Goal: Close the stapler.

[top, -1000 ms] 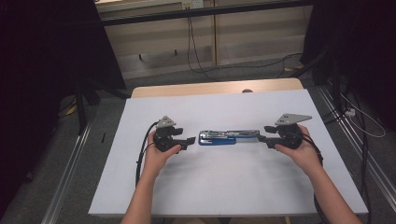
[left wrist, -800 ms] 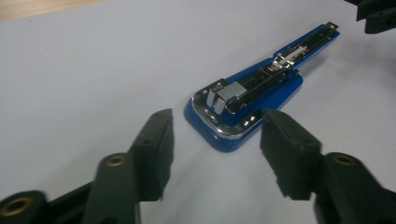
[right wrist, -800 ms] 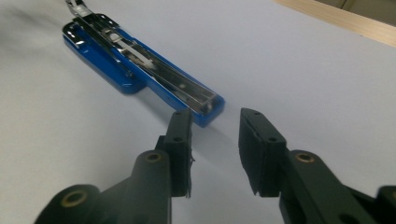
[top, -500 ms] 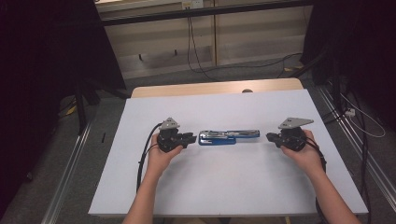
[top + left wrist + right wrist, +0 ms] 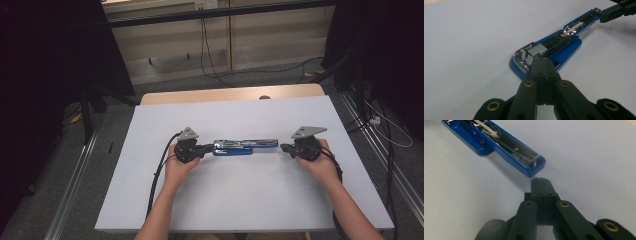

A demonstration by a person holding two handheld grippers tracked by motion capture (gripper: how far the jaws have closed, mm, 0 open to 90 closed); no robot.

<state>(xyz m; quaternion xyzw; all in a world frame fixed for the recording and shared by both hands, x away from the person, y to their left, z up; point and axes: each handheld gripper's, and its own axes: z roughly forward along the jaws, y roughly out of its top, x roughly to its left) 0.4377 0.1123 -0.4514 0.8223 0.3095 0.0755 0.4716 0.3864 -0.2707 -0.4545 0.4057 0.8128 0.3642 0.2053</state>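
Centrally, a white table (image 5: 240,200) holds a blue stapler (image 5: 245,147), swung open flat w/ its metal staple channel facing up, lying lengthwise btwn the two hands near the table's middle. Left gripper (image 5: 201,148) sits at the stapler's hinge end; jaws have just been closing and are now pressed together, nothing btwn them, tips at or just over the chrome hinge. Right gripper (image 5: 284,147) sits just off the stapler's far tip, a small gap apart; jaws likewise just closed, pressed together on nothing.
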